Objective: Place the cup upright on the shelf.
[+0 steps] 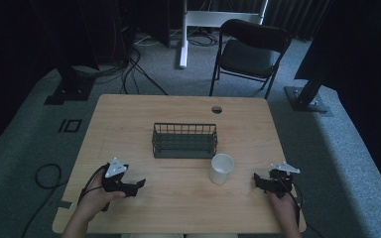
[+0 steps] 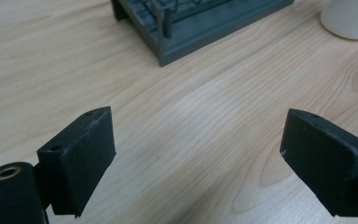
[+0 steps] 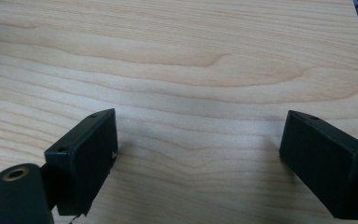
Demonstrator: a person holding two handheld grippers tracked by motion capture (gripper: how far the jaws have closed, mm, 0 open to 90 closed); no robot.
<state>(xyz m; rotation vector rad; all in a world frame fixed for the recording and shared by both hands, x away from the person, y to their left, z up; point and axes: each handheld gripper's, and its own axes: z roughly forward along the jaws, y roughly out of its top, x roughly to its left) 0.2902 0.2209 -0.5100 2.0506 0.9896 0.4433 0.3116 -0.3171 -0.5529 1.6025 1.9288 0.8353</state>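
On the light wooden table [image 1: 129, 114], the empty dark wire basket [image 1: 184, 140] sits mid-table with the empty white ceramic cup [image 1: 222, 168] just beside its right corner, both flanked by the left gripper [image 1: 138, 186] and right gripper [image 1: 256, 179], jaws spread, grasping nothing.

Dim room: grey carpet floor [image 1: 25, 139], black folding chair [image 1: 250, 49] behind wooden table [image 1: 129, 114], dark curtains [image 1: 10, 39].
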